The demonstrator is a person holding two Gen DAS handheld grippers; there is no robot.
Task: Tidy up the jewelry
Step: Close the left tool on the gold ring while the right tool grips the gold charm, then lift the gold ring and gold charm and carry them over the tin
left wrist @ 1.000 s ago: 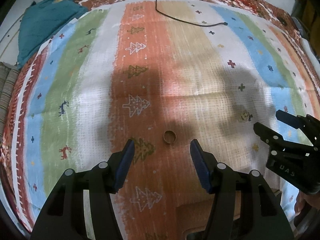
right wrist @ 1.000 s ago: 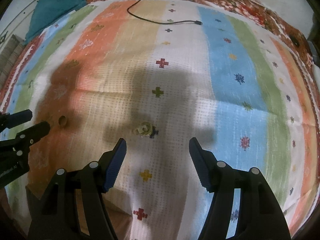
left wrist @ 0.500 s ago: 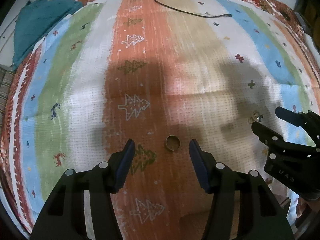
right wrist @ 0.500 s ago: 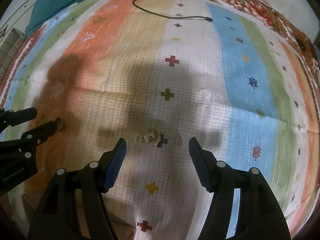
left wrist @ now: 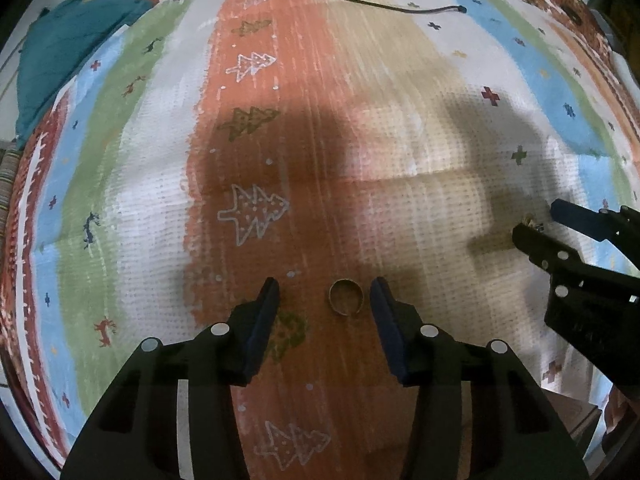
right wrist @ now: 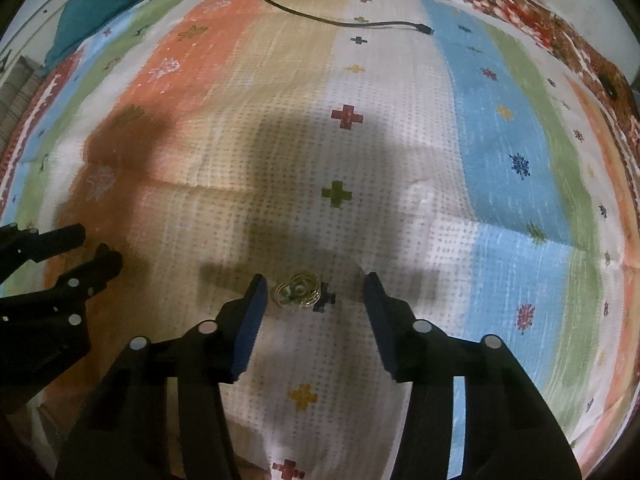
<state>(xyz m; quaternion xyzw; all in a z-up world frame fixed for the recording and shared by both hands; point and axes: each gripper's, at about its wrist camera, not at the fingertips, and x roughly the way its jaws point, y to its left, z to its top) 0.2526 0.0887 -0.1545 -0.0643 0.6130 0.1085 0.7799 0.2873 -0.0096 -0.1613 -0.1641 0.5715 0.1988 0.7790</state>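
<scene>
A plain gold ring (left wrist: 346,297) lies on the orange stripe of the bedspread, between the fingers of my left gripper (left wrist: 325,291), nearer the right one. That gripper's jaws are closing and neither pad touches the ring. A small tangle of gold jewelry (right wrist: 297,293) rests on the white stripe between the fingers of my right gripper (right wrist: 312,286), close to the left pad. Its jaws are closing too, with no pad pressing on the jewelry. In the left wrist view the right gripper (left wrist: 538,220) shows at the right edge; in the right wrist view the left gripper (right wrist: 96,248) shows at the left.
A striped patterned bedspread (left wrist: 400,128) covers the whole surface. A black cable (right wrist: 340,20) lies across its far part. A teal cloth (left wrist: 68,52) is bunched at the far left corner.
Both grippers have sunk toward the bedspread and their jaws have narrowed. The ring and the jewelry tangle now lie between the fingertips instead of ahead of them.
</scene>
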